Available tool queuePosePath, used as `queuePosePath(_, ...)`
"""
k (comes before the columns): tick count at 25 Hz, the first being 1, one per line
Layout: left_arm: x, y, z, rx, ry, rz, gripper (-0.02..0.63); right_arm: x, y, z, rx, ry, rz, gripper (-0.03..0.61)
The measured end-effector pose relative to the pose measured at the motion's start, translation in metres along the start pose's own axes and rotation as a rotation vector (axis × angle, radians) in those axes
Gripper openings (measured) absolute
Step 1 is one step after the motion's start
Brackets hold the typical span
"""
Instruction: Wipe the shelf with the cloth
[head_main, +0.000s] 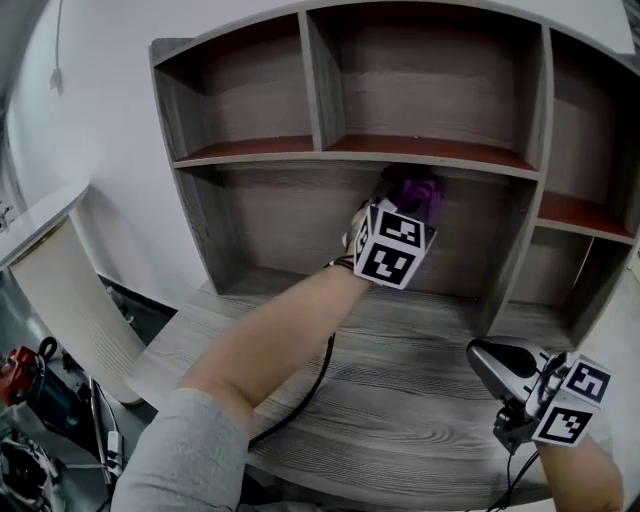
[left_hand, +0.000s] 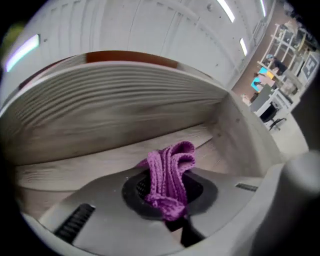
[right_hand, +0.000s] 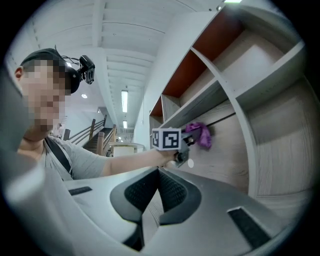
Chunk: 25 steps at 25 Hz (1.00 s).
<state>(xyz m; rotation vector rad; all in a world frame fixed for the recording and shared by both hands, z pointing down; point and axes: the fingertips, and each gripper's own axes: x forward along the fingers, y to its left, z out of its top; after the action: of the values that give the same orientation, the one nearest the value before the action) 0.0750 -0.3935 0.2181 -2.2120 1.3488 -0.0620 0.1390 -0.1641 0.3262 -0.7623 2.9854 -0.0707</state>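
Note:
A purple knitted cloth (head_main: 415, 190) is bunched in my left gripper (head_main: 404, 207), which is shut on it. The cloth sits high in the wide lower bay of the grey wooden shelf unit (head_main: 350, 150), against the back panel just under the red-topped shelf board. In the left gripper view the cloth (left_hand: 170, 175) stands up between the jaws of that gripper (left_hand: 167, 200). The right gripper view shows the cloth (right_hand: 200, 134) and the left gripper (right_hand: 185, 147) from the side. My right gripper (head_main: 497, 362) hangs low at the right over the desk, shut with nothing in it (right_hand: 159, 195).
The shelf unit stands on a grey wood-grain desk (head_main: 400, 400). An upright divider (head_main: 510, 250) closes the bay on the right. A black cable (head_main: 310, 390) trails from my left arm. A white panel (head_main: 70, 300) and floor clutter (head_main: 30, 400) lie to the left.

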Motion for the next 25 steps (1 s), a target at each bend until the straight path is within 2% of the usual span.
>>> queuePosePath(4,-0.091,0.179,-0.100,-0.039,0.171,0.331,0.064,0.034,0.011,-0.007,0.017,0.031,0.003,0.021)
queuePosePath(7,-0.150,0.282,-0.139,-0.046,0.255,0.567,0.066,0.059,0.030,-0.010,0.012,0.047,0.009,0.021)
queuePosePath(9,-0.170,0.322,-0.150,-0.069,0.291,0.673,0.066,0.071,0.043,-0.011,0.007,0.053,0.012,0.021)
queuePosePath(12,-0.173,0.348,-0.155,-0.116,0.321,0.760,0.067,0.079,0.058,-0.011,0.000,0.056,0.005,0.021)
queuePosePath(17,-0.166,0.368,-0.161,-0.159,0.370,0.846,0.062,0.077,0.063,-0.011,0.002,0.056,-0.028,0.021)
queuePosePath(19,-0.164,0.365,-0.159,-0.158,0.368,0.848,0.061,0.072,0.058,-0.011,0.009,0.056,-0.039,0.021)
queuePosePath(22,-0.140,0.321,-0.142,-0.153,0.324,0.732,0.061,0.062,0.051,-0.011,0.014,0.056,-0.039,0.021)
queuePosePath(25,-0.094,0.235,-0.108,-0.170,0.258,0.564,0.063,0.050,0.046,-0.013,0.002,0.049,-0.024,0.021)
